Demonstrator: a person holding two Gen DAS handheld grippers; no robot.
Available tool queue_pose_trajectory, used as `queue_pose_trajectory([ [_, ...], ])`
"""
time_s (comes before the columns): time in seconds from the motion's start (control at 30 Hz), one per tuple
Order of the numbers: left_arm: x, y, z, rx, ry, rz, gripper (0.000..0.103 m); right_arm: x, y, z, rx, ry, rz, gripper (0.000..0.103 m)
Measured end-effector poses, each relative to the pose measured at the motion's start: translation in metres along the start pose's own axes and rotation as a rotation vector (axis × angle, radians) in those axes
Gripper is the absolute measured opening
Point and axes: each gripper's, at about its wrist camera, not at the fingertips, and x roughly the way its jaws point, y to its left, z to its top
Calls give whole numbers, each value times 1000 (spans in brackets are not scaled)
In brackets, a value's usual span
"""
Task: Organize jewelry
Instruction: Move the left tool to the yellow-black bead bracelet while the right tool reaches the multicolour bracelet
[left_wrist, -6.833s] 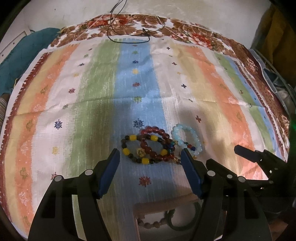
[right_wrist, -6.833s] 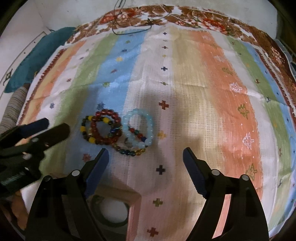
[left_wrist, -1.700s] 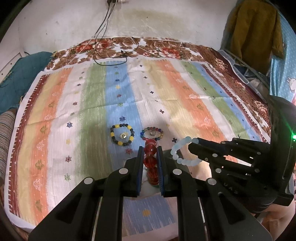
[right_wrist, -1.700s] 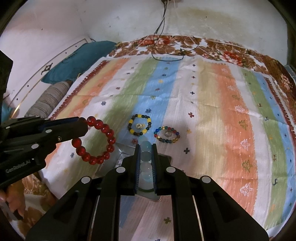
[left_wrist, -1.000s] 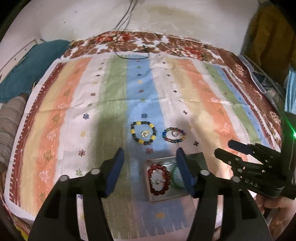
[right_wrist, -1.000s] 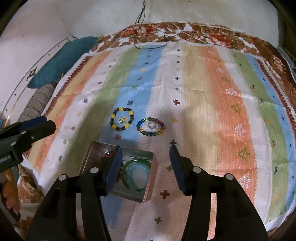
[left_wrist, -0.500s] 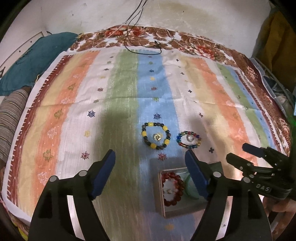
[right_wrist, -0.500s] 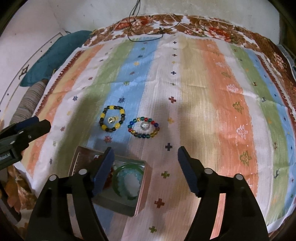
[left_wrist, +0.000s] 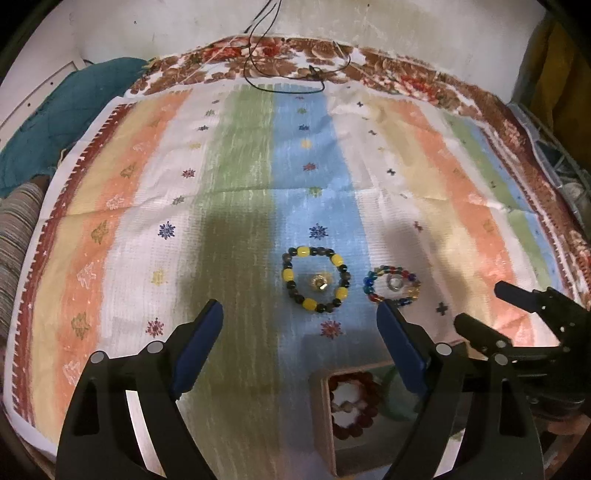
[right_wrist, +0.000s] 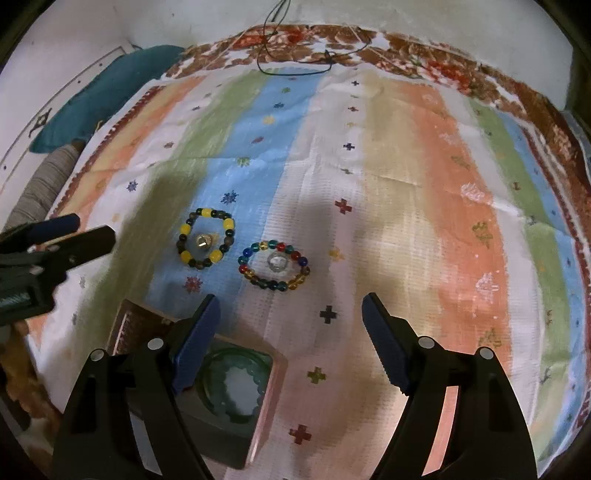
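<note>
- With two bracelets already boxed and two more lying loose, seems midway through the sorting; next pick-up not yet begun.
- Nearest: small square wooden box (right_wrist: 266, 413), dark red bead bracelet (left_wrist: 354, 404) in one compartment, pale green bead bracelet (right_wrist: 232, 386) in the other.
- Left hand-held gripper (left_wrist: 300, 345) spread wide, holding nothing, poised above the striped cloth (left_wrist: 236, 221) just short of the loose pieces.
- Right hand-held gripper (right_wrist: 290, 341) equally wide, empty, partly over the box.
- Further out: yellow-and-dark bead bracelet (left_wrist: 315, 283) ringing a small gold piece, flat on the blue stripe.
- Just beside it, apart: multicoloured glass bead bracelet (right_wrist: 274, 270) around a clear stone.
- Next move likely calls for lowering over one bead strand, closing on it, carrying it to the box.
- Farthest: black cable (left_wrist: 284, 79) by the wall.
</note>
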Motion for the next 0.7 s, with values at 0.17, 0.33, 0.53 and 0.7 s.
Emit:
queue_pose_trajectory([
  [0.17, 11, -1, 5, 21, 5, 16, 84, 10, -3, 6, 6, 13, -7, 79],
  [0.33, 22, 0, 10, 20, 16, 6, 84, 22, -12, 11, 65, 28, 25, 79],
  [0.53, 42, 6, 16, -6, 52, -11, 84, 38, -14, 16, 75, 59, 20, 79],
  [0.7, 55, 11, 19, -17, 66, -8, 84, 51, -19, 19, 81, 79, -6, 79],
])
